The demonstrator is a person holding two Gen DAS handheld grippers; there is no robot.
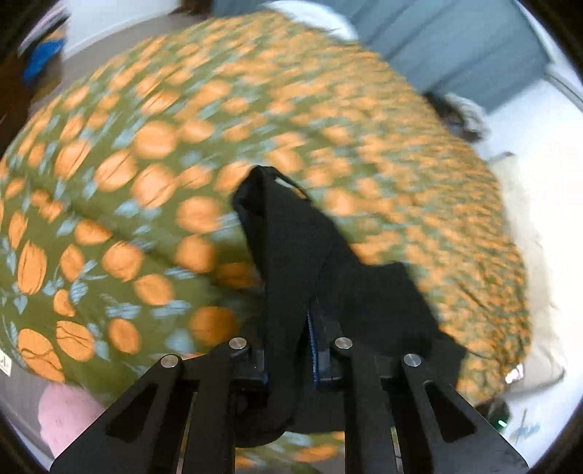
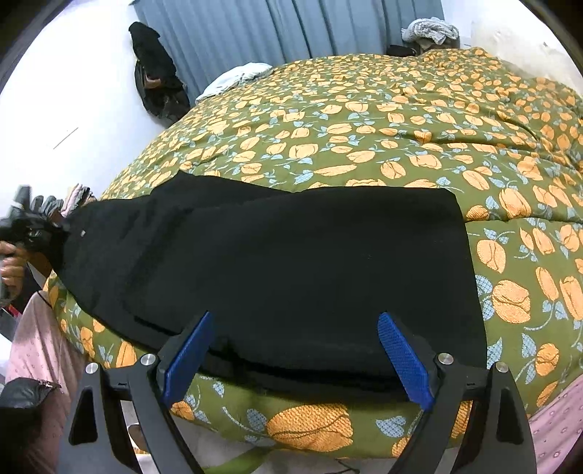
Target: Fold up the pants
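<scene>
The black pants (image 2: pixel 284 262) lie flat across the near part of a bed with a green, orange-flowered cover (image 2: pixel 382 120). My right gripper (image 2: pixel 295 350) is open, its blue pads (image 2: pixel 400 357) spread over the pants' near edge, gripping nothing. My left gripper (image 1: pixel 289 350) is shut on one end of the black pants (image 1: pixel 291 255) and holds it lifted above the cover (image 1: pixel 145 146); that view is motion-blurred. In the right wrist view the left gripper (image 2: pixel 22 226) shows at the far left at the pants' end.
Blue curtains (image 2: pixel 291 29) hang behind the bed. A dark bag (image 2: pixel 156 80) hangs on the white wall. Light clothes (image 2: pixel 237 76) and a grey bundle (image 2: pixel 430 31) lie at the bed's far edge. Pink fabric (image 2: pixel 32 350) is at lower left.
</scene>
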